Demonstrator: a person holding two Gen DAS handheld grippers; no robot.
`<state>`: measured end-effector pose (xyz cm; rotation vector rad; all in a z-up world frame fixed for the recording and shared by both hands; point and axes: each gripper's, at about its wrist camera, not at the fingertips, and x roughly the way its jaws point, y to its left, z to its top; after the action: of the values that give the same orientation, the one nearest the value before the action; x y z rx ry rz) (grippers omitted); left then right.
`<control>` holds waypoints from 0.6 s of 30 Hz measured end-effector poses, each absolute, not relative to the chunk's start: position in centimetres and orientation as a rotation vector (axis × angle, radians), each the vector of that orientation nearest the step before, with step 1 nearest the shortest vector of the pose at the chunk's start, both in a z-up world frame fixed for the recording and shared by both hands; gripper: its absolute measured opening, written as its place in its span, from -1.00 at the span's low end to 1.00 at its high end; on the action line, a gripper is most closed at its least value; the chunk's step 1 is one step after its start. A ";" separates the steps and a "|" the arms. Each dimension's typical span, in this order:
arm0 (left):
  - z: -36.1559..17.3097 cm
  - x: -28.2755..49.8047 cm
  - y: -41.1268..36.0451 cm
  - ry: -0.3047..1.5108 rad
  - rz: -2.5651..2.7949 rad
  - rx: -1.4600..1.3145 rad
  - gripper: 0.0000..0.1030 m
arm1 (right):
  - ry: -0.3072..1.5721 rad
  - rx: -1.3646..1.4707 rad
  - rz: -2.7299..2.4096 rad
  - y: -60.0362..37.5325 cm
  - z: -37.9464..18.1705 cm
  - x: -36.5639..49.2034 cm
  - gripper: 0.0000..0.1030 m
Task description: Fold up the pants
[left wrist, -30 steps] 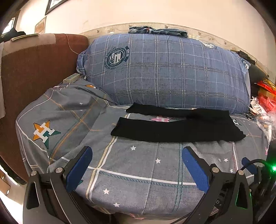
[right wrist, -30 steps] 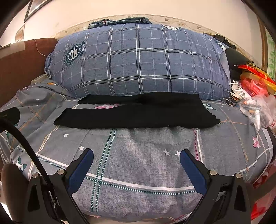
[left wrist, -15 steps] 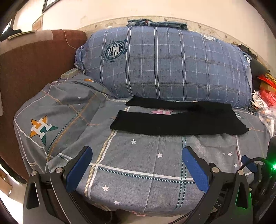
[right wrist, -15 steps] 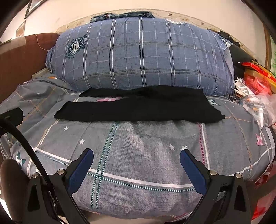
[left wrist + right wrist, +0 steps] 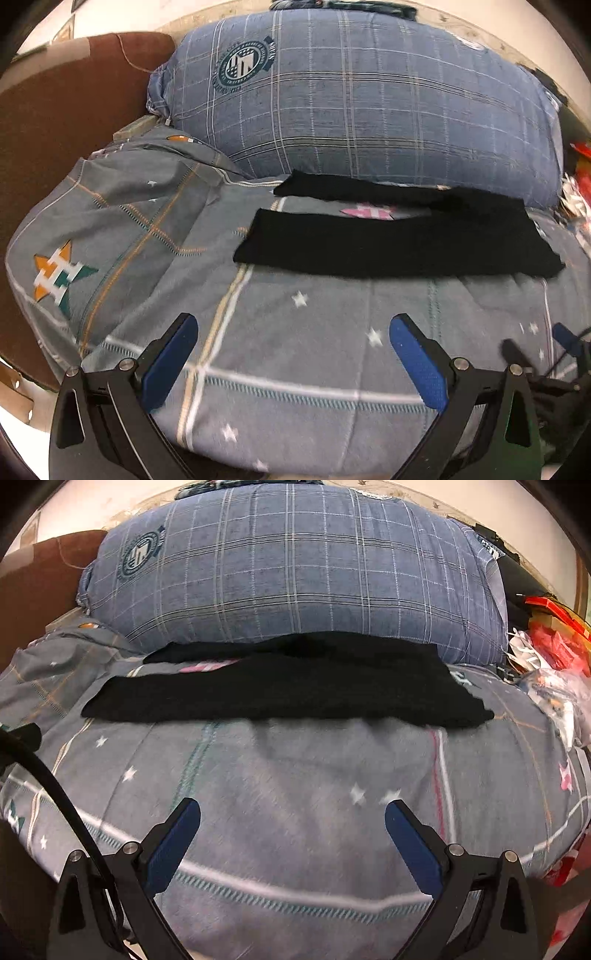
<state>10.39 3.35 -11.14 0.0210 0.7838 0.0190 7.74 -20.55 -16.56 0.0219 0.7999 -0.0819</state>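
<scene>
Black pants (image 5: 399, 240) lie flat on the grey patterned bedspread (image 5: 280, 325), legs pointing left and spread apart, waist at the right. They also show in the right wrist view (image 5: 288, 686), just in front of the big pillow. My left gripper (image 5: 293, 326) is open and empty above the bedspread, short of the near trouser leg. My right gripper (image 5: 291, 810) is open and empty, also short of the pants' near edge.
A large blue plaid pillow (image 5: 351, 99) stands behind the pants. A brown headboard (image 5: 55, 122) is at the left. Cluttered bags and red packets (image 5: 550, 653) lie at the right edge of the bed. The bed's front edge is just below both grippers.
Both grippers have moved forward over the bed toward the pants, which now look larger and nearer. Both stay open. The pants have not moved.
</scene>
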 end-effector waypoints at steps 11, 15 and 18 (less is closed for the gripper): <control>-10.4 23.3 8.4 0.934 -0.027 -0.170 1.00 | 0.836 0.154 -0.150 -30.9 -14.3 16.4 0.99; -10.4 27.0 8.5 0.922 -0.015 -0.131 1.00 | 0.862 0.204 -0.174 -34.5 -14.2 19.3 0.99; -10.6 30.6 8.4 0.944 -0.058 -0.125 1.00 | 0.854 0.194 -0.198 -37.5 -13.7 21.9 0.99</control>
<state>30.59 8.37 -10.55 -0.1246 0.9437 -0.0583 21.91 -37.47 -13.65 0.1941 0.8545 -0.1981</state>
